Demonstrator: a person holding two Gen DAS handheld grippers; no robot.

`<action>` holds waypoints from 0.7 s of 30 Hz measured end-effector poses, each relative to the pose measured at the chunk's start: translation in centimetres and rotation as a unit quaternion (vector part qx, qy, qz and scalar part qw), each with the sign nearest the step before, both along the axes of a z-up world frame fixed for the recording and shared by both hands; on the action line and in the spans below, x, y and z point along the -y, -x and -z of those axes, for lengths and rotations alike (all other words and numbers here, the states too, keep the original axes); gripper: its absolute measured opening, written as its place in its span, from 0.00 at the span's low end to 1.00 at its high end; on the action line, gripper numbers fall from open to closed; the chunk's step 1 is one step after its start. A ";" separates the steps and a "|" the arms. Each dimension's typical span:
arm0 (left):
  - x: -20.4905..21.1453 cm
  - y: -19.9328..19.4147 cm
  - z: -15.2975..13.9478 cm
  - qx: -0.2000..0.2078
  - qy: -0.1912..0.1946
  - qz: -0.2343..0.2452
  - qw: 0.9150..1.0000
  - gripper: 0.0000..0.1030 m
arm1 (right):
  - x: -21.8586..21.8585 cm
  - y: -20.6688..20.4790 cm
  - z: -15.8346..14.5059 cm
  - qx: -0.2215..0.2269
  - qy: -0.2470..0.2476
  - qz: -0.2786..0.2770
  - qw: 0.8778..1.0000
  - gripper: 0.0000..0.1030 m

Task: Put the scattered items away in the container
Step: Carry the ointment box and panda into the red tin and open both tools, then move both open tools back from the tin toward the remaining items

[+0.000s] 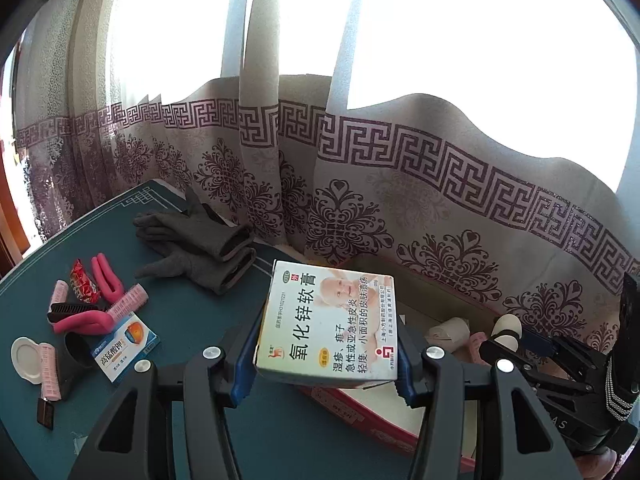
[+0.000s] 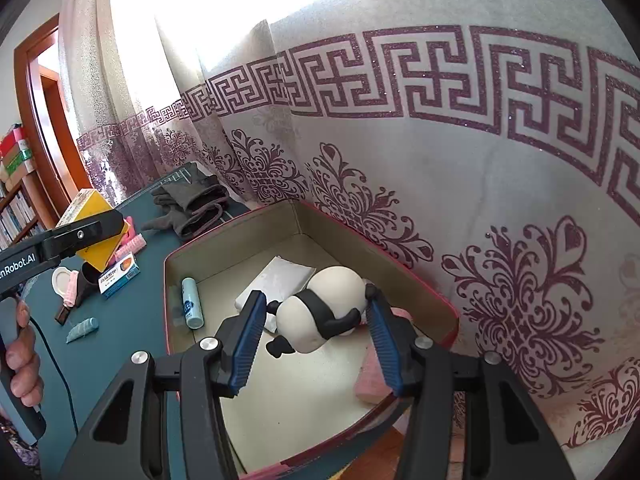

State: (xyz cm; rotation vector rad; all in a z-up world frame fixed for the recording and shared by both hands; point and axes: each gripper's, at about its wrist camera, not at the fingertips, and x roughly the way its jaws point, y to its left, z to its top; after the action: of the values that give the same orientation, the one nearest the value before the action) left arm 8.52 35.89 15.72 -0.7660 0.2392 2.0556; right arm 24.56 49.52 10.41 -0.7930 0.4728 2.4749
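Observation:
My left gripper is shut on a white and yellow ointment box and holds it in the air near the left edge of the red-rimmed container. The held box also shows in the right wrist view. My right gripper is over the container, fingers either side of a panda plush; whether they press it is unclear. In the container lie a light blue tube, a white packet and a pink item.
On the teal table lie grey gloves, pink hair rollers, a blue medicine box, a red candy wrapper, a white lid and a black cup. A patterned curtain hangs close behind.

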 end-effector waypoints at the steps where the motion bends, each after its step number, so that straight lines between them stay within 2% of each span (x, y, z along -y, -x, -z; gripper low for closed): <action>1: -0.5 -0.2 -0.1 0.000 -0.001 0.005 1.000 0.55 | -0.1 0.0 0.0 0.000 0.002 0.000 1.000 0.54; 4: -1.9 -0.6 -0.2 0.006 -0.008 0.015 1.000 0.56 | -0.1 0.2 0.2 0.001 0.004 -0.003 1.000 0.54; 5: -2.4 -0.6 -0.1 0.014 -0.006 0.018 1.000 0.66 | -0.1 0.2 0.3 0.002 0.005 -0.004 1.000 0.54; 6: -2.8 -0.6 0.1 0.021 -0.004 0.020 1.000 0.85 | 0.0 0.3 0.4 0.003 0.005 -0.005 1.000 0.55; 7: -2.8 -0.7 0.1 0.024 -0.007 0.018 1.000 0.91 | 0.0 0.3 0.5 0.003 0.004 -0.004 1.000 0.55; 8: -2.6 -0.8 0.1 0.020 -0.014 0.017 1.000 0.92 | 0.0 0.3 0.5 0.004 0.003 -0.002 1.000 0.62; 9: -2.4 -1.0 0.1 0.016 -0.018 0.019 1.000 0.92 | 0.1 0.2 0.4 0.002 -0.001 0.001 1.000 0.75; 10: -2.2 -1.0 0.1 0.011 -0.016 0.018 1.000 0.92 | 0.1 0.0 0.2 -0.004 -0.008 0.007 1.000 0.80; 13: -1.3 -0.6 0.2 -0.004 -0.009 -0.003 1.000 0.92 | 0.1 -0.2 -0.2 -0.013 -0.016 0.016 1.000 0.81; 21: 1.1 1.4 1.4 0.035 -0.010 -0.038 0.999 0.92 | 0.5 0.3 0.1 -0.011 0.001 0.013 1.000 0.81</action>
State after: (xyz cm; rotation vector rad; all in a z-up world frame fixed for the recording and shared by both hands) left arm 7.11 34.83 14.31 -0.8447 0.1517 2.0957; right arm 24.27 49.00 10.29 -0.7563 0.4895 2.4622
